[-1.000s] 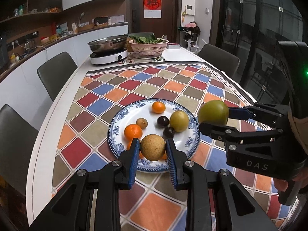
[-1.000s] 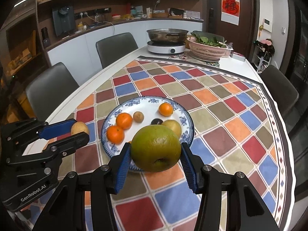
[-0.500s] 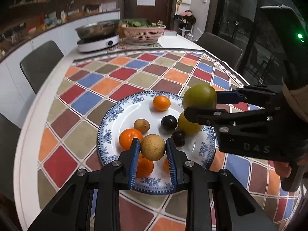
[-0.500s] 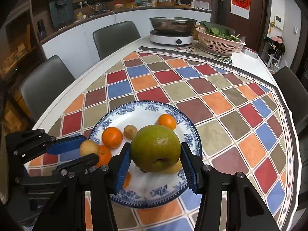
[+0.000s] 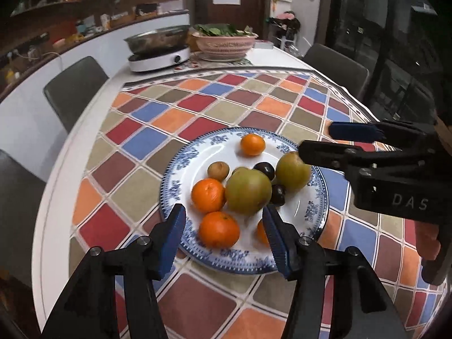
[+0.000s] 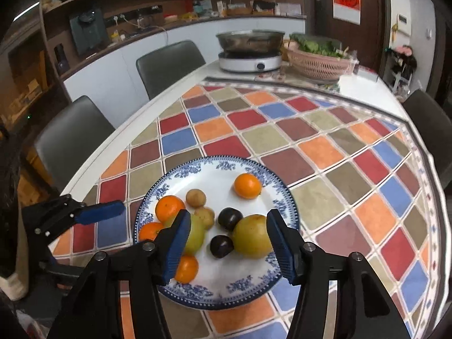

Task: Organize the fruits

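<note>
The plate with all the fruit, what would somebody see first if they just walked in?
The blue-and-white plate heaped with oranges, green fruits and dark plums, in the middle of the bright checkered tablecloth. Then the left gripper and right gripper, both open over it, with the silver pot far behind.

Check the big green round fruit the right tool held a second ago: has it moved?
Yes. The big green round fruit has dropped from the right tool onto the blue-patterned plate, beside the oranges.
</note>
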The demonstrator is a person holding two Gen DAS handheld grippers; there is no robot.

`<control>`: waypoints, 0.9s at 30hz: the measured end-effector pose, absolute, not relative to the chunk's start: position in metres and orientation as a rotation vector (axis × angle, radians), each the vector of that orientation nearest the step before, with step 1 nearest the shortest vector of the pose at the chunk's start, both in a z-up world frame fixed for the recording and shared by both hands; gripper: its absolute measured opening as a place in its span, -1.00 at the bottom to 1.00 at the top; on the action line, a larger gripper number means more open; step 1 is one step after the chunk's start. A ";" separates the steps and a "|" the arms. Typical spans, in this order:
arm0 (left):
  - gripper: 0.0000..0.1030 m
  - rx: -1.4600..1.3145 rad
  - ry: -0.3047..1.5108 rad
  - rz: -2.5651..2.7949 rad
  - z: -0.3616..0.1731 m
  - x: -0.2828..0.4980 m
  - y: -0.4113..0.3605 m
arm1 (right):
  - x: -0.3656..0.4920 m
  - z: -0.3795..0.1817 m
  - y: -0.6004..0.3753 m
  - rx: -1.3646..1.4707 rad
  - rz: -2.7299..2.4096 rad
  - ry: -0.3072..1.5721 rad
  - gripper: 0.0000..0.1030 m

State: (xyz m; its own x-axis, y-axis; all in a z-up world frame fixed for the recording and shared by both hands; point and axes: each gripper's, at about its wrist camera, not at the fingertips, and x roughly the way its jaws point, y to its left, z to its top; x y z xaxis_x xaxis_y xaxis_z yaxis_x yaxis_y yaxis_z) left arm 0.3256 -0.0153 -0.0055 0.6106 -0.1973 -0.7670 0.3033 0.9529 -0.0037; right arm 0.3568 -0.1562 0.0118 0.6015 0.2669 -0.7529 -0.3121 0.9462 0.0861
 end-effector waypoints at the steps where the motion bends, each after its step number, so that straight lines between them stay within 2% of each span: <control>1: 0.08 0.125 0.858 -0.279 -0.002 0.321 -0.013 | 0.353 0.014 -0.157 -0.064 0.322 0.853 0.10; 5: 0.08 0.114 0.814 -0.235 0.011 0.304 -0.010 | 0.331 0.023 -0.162 -0.074 0.279 0.812 0.23; 10: 0.11 0.101 0.764 -0.215 0.030 0.275 -0.008 | 0.297 0.032 -0.170 -0.091 0.209 0.760 0.25; 13: 0.17 0.129 0.720 -0.210 0.040 0.253 -0.012 | 0.276 0.038 -0.177 -0.052 0.194 0.740 0.41; 17: 0.29 0.137 0.675 -0.196 0.050 0.224 -0.013 | 0.242 0.050 -0.183 -0.042 0.164 0.698 0.43; 20: 0.31 0.121 0.644 -0.190 0.056 0.199 -0.012 | 0.218 0.055 -0.185 -0.046 0.132 0.671 0.60; 27: 0.58 0.115 0.593 -0.156 0.060 0.150 -0.013 | 0.158 0.059 -0.191 -0.052 0.091 0.615 0.68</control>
State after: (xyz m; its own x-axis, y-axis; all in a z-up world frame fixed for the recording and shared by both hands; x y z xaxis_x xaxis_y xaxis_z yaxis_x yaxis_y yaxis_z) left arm 0.1495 -0.0126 0.0603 0.8181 -0.1130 -0.5638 0.1789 0.9819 0.0627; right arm 0.1580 -0.1909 0.0591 0.8131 0.0693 -0.5780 -0.1003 0.9947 -0.0219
